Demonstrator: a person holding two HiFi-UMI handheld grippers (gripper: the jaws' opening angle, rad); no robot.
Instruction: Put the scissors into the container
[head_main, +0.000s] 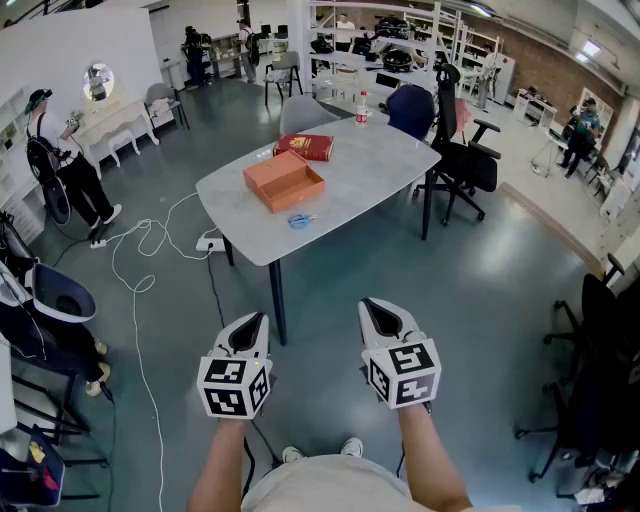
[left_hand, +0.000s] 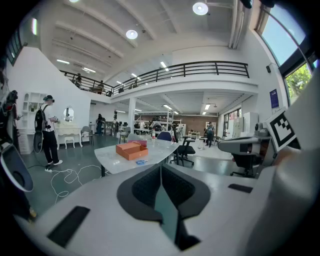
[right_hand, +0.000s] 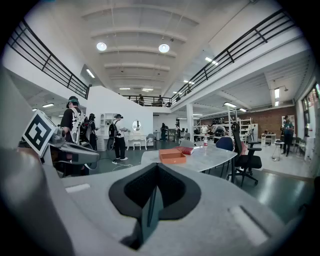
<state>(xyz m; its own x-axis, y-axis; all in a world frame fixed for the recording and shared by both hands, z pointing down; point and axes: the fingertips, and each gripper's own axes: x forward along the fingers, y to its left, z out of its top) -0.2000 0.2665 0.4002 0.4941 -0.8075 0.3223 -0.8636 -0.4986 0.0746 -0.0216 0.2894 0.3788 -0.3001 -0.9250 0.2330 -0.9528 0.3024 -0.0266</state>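
Observation:
Small blue-handled scissors (head_main: 300, 220) lie on the grey table (head_main: 380, 160), just in front of an open orange box (head_main: 284, 180). The same scissors (left_hand: 141, 162) and orange box (left_hand: 131, 150) show far off in the left gripper view. In the right gripper view the orange box (right_hand: 172, 156) stands on the table; the scissors are not visible there. Both grippers hang in front of the person, well short of the table. The left gripper (head_main: 249, 329) is shut with nothing in it. The right gripper (head_main: 381, 316) is likewise shut and empty.
A red book (head_main: 304, 147) and a water bottle (head_main: 361, 108) sit at the table's far part. Black office chairs (head_main: 460, 155) stand to the right. A white cable (head_main: 140, 290) trails over the floor at left. People (head_main: 62, 165) stand around the room.

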